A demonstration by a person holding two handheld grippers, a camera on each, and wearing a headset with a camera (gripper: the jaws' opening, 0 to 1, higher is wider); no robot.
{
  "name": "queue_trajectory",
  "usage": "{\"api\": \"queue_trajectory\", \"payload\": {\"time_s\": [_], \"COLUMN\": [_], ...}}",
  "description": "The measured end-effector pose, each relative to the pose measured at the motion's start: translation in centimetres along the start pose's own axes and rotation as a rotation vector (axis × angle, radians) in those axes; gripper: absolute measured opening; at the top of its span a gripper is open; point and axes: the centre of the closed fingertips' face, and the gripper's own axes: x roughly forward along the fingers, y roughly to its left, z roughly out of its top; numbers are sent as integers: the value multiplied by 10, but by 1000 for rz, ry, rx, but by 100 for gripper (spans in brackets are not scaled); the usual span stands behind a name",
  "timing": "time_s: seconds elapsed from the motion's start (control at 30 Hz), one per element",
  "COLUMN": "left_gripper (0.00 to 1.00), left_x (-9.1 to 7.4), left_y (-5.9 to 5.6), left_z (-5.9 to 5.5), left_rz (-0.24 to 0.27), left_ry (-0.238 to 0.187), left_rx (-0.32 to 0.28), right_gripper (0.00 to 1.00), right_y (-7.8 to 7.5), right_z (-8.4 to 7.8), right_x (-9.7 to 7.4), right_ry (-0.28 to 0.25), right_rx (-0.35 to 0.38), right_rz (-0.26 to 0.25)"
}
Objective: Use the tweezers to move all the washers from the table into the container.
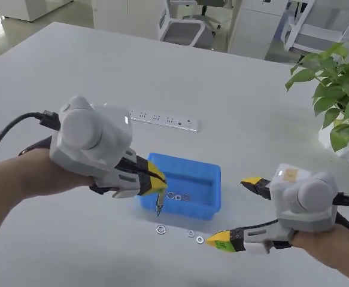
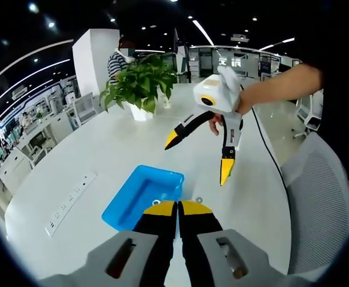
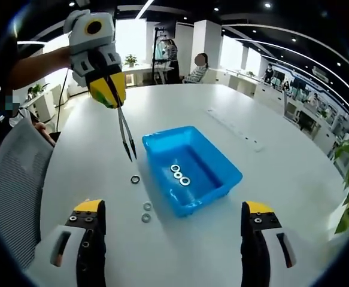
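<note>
- The left tongs (image 2: 177, 207), grey-bodied with black jaws tipped in yellow, are clenched on a pair of slim metal tweezers (image 3: 125, 134); the jaws press together in the left gripper view
- The tweezers point down, with their tips just beside the container's wall on the side facing the counter's near edge; whether they touch the counter cannot be told
- The shallow blue rectangular plastic container (image 1: 186, 210) stands mid-counter, and three small metal ring washers (image 3: 178, 175) lie close together on its floor
- Three more washers (image 1: 191, 233) lie on the pale grey counter (image 1: 72, 78) just outside that same wall: one (image 3: 135, 179) near the tweezer tips, the other two (image 3: 146, 205) paired a little apart from it
- The right tongs (image 3: 173, 207), of the same build, are released, with jaws spread wide and grasping nothing, and hover apart from the container
- A long white power strip (image 1: 162, 119) lies beyond the container toward the far edge
- A leafy green potted plant (image 1: 339, 84) stands near the counter's right edge
</note>
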Motion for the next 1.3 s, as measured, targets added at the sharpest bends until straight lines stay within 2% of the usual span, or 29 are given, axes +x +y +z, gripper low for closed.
{"api": "queue_trajectory", "payload": {"time_s": [0.13, 0.5, 1.13, 1.3], "left_gripper": [5, 5, 5, 5], "left_x": [4, 14, 30, 32], "left_y": [-4, -10, -11, -11], "left_z": [-2, -7, -23, -24], "left_rz": [-8, -27, -57, -57], "left_ry": [2, 4, 17, 6], "left_rx": [-1, -4, -11, -8], "right_gripper": [100, 100, 100, 99], "right_y": [1, 8, 12, 12], "right_z": [0, -6, -15, -16], "right_x": [0, -2, -5, -5], "right_ry": [0, 20, 34, 38], "right_rx": [8, 6, 13, 12], "right_rz": [-1, 12, 13, 13]}}
